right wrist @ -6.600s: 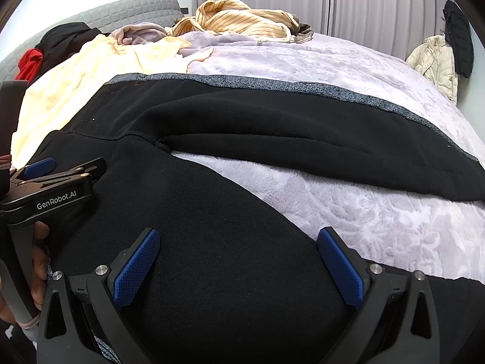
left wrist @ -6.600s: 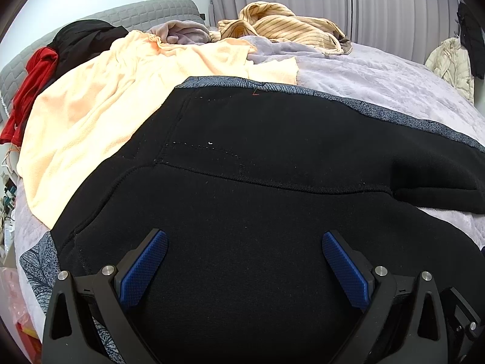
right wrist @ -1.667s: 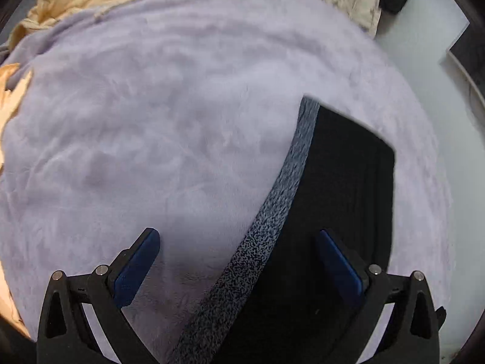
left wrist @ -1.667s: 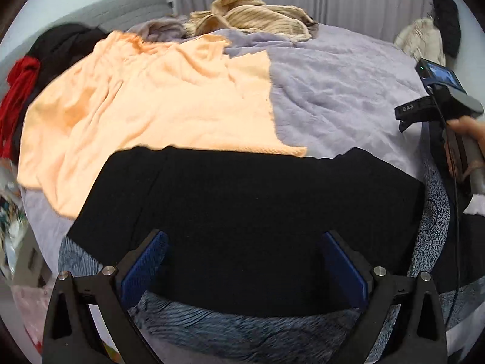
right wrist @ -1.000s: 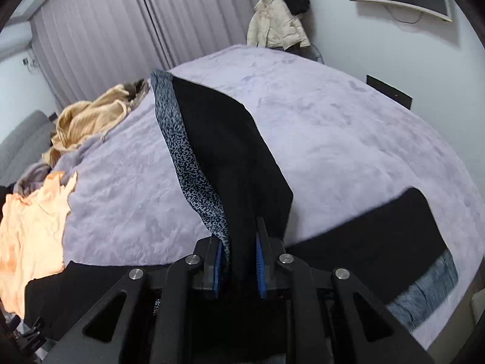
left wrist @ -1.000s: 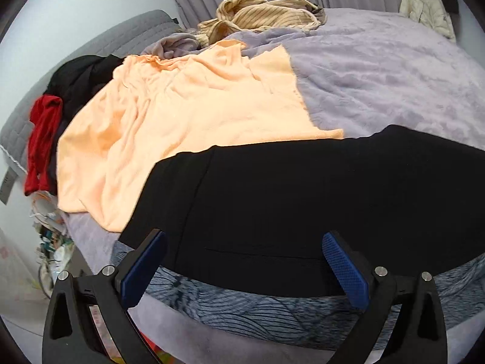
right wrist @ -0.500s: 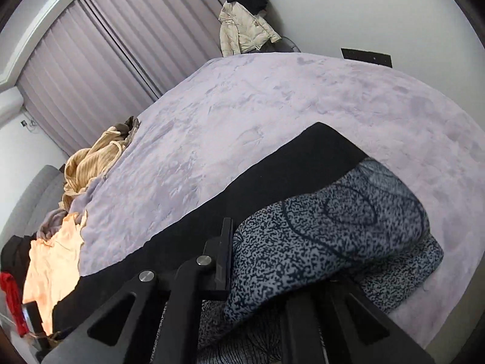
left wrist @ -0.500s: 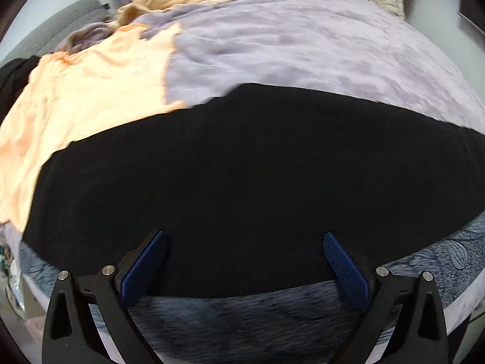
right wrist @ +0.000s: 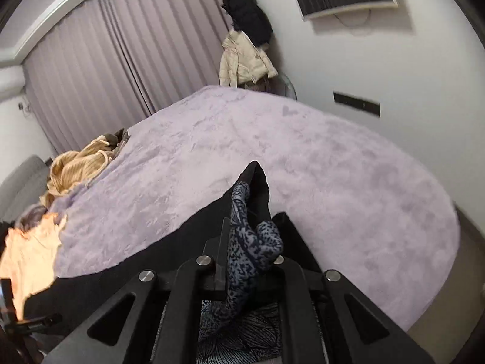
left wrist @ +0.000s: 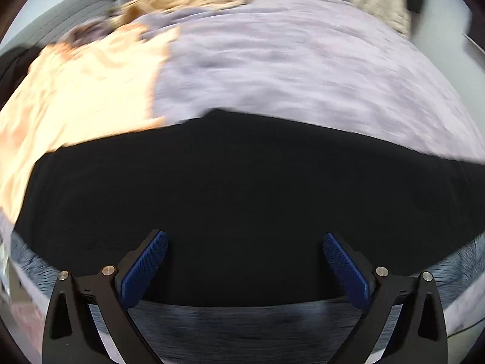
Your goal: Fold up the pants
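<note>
The black pants [left wrist: 242, 200] are lying in a long band across the near edge of the lilac blanket [left wrist: 303, 75], beside an orange garment [left wrist: 75, 91]. The left gripper [left wrist: 242, 261] is hovering over them, jaws wide apart — the right gripper [right wrist: 242, 261] is pinching a bunched fold of the speckled grey side stripe [right wrist: 248, 242], jaws closed on the pants.

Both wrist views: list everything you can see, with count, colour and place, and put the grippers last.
Black pants with grey patterned lining: one, spread across the bed's near edge, one end lifted.
Lilac plush bedspread: one, covers the bed.
Peach-orange garment: one, flat on the bedspread, left of the pants.
Tan striped garment: one, bunched at the far side.
Cream jacket: one, hanging by the wall.
Black coat: one, hanging above the jacket.
Grey-mauve curtains: across the far wall.
Left gripper: open above the pants.
Right gripper: shut on the pants' end.
</note>
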Tool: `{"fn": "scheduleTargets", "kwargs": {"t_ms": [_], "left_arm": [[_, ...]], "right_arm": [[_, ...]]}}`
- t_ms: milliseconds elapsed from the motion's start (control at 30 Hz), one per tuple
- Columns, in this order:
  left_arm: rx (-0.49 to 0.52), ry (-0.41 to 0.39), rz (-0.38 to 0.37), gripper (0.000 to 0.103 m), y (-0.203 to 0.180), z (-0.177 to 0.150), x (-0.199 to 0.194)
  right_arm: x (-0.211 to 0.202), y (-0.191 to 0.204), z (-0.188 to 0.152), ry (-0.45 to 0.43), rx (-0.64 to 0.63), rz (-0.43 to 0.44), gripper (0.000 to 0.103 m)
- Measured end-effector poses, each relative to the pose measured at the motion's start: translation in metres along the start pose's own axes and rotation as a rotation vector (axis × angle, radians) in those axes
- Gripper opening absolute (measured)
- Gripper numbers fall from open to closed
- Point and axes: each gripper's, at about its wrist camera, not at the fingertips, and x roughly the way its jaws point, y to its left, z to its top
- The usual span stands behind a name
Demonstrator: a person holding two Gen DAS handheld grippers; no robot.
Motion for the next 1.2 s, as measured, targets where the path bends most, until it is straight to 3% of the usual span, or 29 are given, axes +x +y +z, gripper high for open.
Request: {"fn": "scheduleTargets", "kwargs": {"t_ms": [100,200,267,300,333,400,533,600,667,800,867,933,1000,1100,1167,1200], "left_arm": [[0.109,-0.050,0.040,0.103,-0.056,-0.002,0.004],[0.165,-0.074,0.126,0.103,-0.073,-0.010,0.018],[0.158,-0.073,0.098,0.103,-0.065,-0.012,0.015],[0.145,-0.060,0.103,0.103,-0.053,-0.014,0.012],[0.131,-0.051,0.114,0.103,-0.044,-0.013,0.008],[0.101,-0.043,0.147,0.103,-0.023,-0.015,0.005],[0.040,-0.047,0.216,0.103,0.019,-0.019,0.000],[-0.001,-0.058,0.203,0.103,0.033,-0.023,-0.003],[-0.035,-0.060,0.208,0.103,0.036,-0.021,-0.004],[0.014,-0.072,0.113,0.103,0.004,-0.033,-0.015],[0.087,-0.112,0.122,0.103,-0.014,-0.036,-0.019],[0.110,-0.107,0.222,0.103,-0.017,-0.036,-0.009],[0.098,-0.079,0.220,0.103,0.001,-0.037,-0.001],[0.061,-0.075,0.236,0.103,0.041,-0.038,-0.004],[0.037,-0.068,0.305,0.103,0.062,-0.042,-0.008],[0.011,-0.061,0.305,0.103,0.076,-0.042,-0.010]], "right_arm": [[-0.010,0.003,0.002,-0.011,-0.003,-0.049,0.008],[0.022,-0.015,-0.008,0.125,0.064,-0.080,0.009],[0.051,-0.024,-0.019,0.228,0.060,-0.122,0.013],[0.057,-0.031,-0.023,0.240,0.071,-0.125,0.027],[0.058,-0.036,-0.024,0.234,0.087,-0.142,0.051],[0.049,-0.045,-0.022,0.209,0.098,-0.245,0.087],[0.014,-0.037,-0.013,0.097,0.053,-0.379,0.088],[-0.002,-0.012,-0.010,0.041,-0.029,-0.373,0.088],[-0.008,0.026,-0.014,0.014,-0.150,-0.303,0.090],[0.008,0.120,-0.043,0.102,-0.377,-0.040,0.094],[0.020,0.164,-0.065,0.148,-0.499,0.050,0.094],[0.031,0.189,-0.082,0.184,-0.579,0.056,0.094],[0.038,0.195,-0.092,0.218,-0.598,0.070,0.094],[0.051,0.184,-0.105,0.286,-0.590,0.044,0.094],[0.059,0.164,-0.109,0.310,-0.563,0.001,0.095],[0.058,0.153,-0.108,0.308,-0.525,0.005,0.100]]}}
